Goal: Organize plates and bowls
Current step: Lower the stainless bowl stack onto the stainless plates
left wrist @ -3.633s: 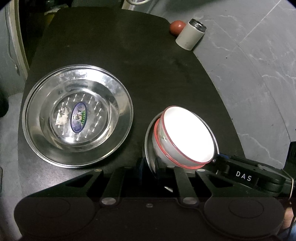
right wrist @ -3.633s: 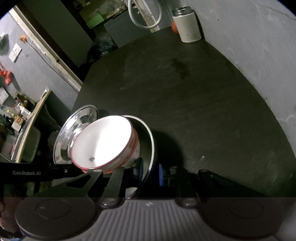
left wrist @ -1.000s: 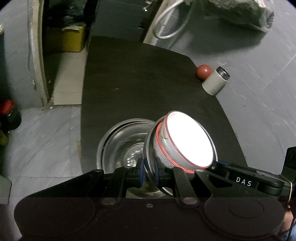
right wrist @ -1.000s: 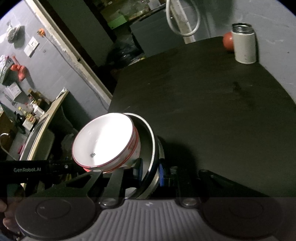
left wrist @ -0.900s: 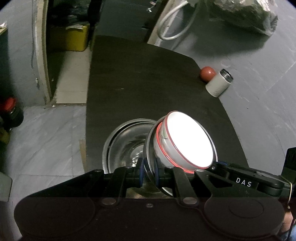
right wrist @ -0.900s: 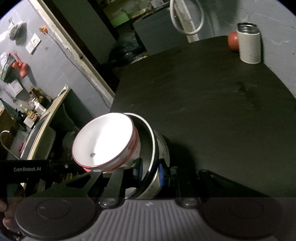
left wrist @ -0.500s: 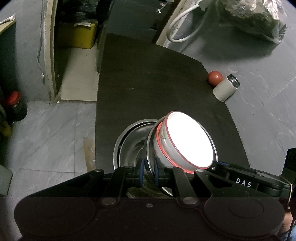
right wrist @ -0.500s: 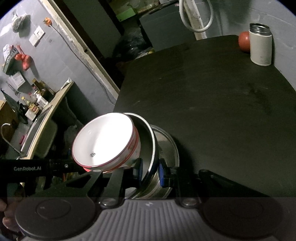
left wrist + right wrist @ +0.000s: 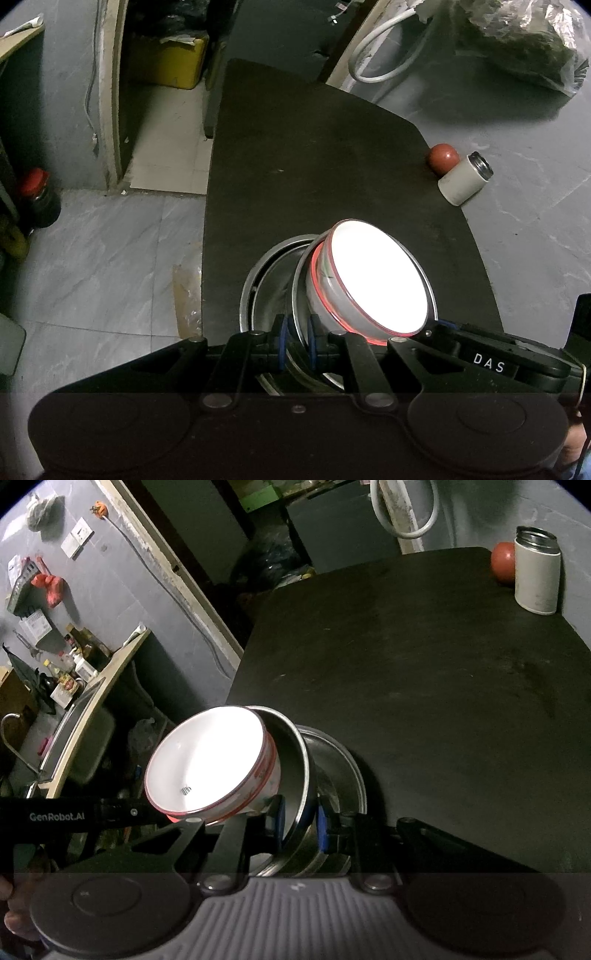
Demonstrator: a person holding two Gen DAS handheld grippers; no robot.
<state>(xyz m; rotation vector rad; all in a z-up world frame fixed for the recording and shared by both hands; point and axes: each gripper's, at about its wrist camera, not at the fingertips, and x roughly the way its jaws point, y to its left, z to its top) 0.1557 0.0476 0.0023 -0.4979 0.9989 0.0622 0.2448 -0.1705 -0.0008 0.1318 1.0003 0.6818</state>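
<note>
You have both grippers pinched onto the rim of the same steel plate point(image 9: 297, 295): the left gripper point(image 9: 295, 343) has its blue pads closed to a narrow slit on the near edge, and the right gripper point(image 9: 299, 821) bites the rim at another spot, its jaws nearly as tight. The plate is lifted and tilted, and the white bowl with the red rim point(image 9: 373, 280) sits inside it, leaning with the tilt so that its mouth faces up and away from the left camera. Directly below and behind the held stack rests the larger steel basin point(image 9: 258, 280) on the dark table point(image 9: 443, 686), near its front left edge. A white canister point(image 9: 535, 576) and a red ball point(image 9: 502, 561) stand well apart at the far corner. Judge the load as light but awkward: thin steel is stiff yet slick, and a rim hold gives the pads little surface, so any twist between your two hands could let it slide. The bowl looks like ceramic or enamel and is loose in the plate; nothing clamps it, so it may skid or tip out if the slope grows. Level the plate as you lower it into the basin, keep both grips on the rim until steel meets steel, and release only when the stack sits flat.
</note>
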